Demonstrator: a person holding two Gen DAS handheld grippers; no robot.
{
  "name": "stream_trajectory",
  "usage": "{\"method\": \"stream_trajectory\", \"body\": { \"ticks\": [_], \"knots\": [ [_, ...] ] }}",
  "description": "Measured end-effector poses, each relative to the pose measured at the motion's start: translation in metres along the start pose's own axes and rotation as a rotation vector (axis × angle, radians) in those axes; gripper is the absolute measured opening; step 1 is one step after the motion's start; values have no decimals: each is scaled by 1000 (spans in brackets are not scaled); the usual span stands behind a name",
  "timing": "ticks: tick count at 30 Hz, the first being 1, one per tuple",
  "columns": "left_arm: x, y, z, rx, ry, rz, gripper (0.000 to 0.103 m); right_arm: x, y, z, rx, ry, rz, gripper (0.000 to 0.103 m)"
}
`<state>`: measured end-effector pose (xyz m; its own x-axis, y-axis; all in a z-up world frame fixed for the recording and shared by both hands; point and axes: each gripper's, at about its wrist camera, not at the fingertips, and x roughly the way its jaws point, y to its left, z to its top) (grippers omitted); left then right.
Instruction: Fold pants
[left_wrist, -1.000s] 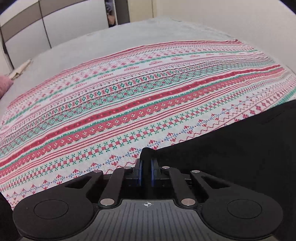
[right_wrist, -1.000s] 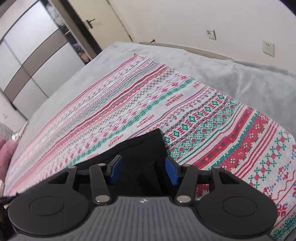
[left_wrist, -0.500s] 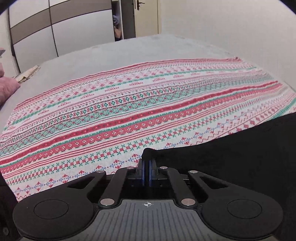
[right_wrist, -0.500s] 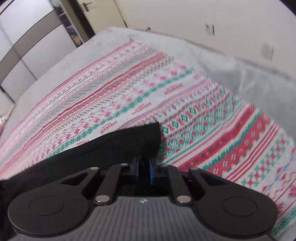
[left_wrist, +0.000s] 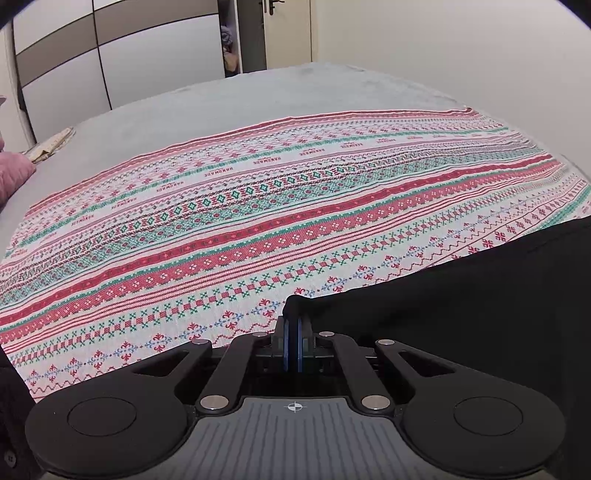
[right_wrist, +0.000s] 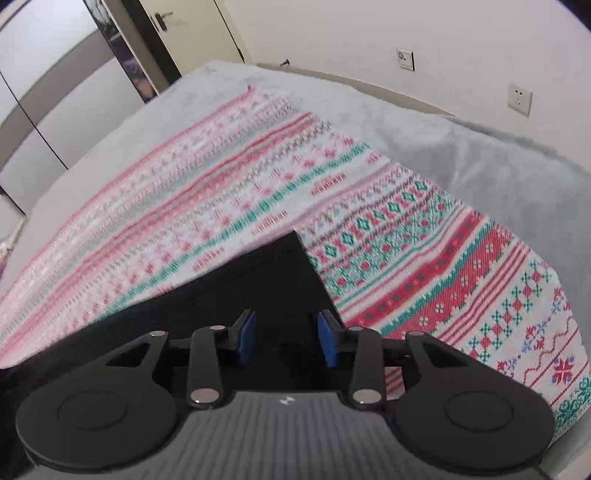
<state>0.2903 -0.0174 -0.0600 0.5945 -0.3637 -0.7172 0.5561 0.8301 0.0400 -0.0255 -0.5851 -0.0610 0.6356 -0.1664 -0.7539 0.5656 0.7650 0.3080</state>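
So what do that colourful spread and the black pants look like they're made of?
The patterned spread looks like woven cloth, probably cotton: matte, with stepped stitch-like motifs in red and green bands. The black pants seem a smooth, matte fabric, soft enough to pinch; they are too dark to show any weave, so the fibre is uncertain.

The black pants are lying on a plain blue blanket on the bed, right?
Not quite. The black pants lie on a white woven blanket patterned with red and green stripes, not a plain blue one. The left wrist view shows it clearly.
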Motion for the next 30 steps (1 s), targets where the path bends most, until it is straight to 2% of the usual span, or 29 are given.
{"method": "stream_trajectory", "body": {
  "ticks": [5,6,8,9,10,13,16,20,27,28,29,30],
  "knots": [
    [5,1,0,-7,8,6,3,15,-2,-4,-1,11,-13,39],
    [6,1,0,-8,10,7,3,17,-2,-5,-8,6,-10,36],
    [9,1,0,-11,13,11,3,18,0,-7,-26,-9,-15,16],
    [9,1,-1,-13,12,12,3,18,2,-8,-41,-16,-34,11],
    [9,1,-1,-20,9,12,3,16,3,-9,-57,-30,-43,9],
    [1,3,0,-55,-22,11,2,2,10,-9,-94,-106,-63,9],
    [-6,7,-1,-115,-52,13,2,-7,19,5,-132,-174,-81,7],
    [-6,1,-7,-135,-76,45,2,10,27,30,-150,-163,-109,7],
    [4,-4,-8,-170,-86,99,3,46,30,45,-144,-183,-136,7],
    [7,-6,-8,-155,-85,109,5,50,28,45,-129,-182,-135,7],
    [10,-8,-8,-136,-73,124,13,55,27,45,-122,-175,-131,8],
    [11,-11,-8,-116,-65,136,14,59,27,45,-120,-171,-148,12]
  ]
}}
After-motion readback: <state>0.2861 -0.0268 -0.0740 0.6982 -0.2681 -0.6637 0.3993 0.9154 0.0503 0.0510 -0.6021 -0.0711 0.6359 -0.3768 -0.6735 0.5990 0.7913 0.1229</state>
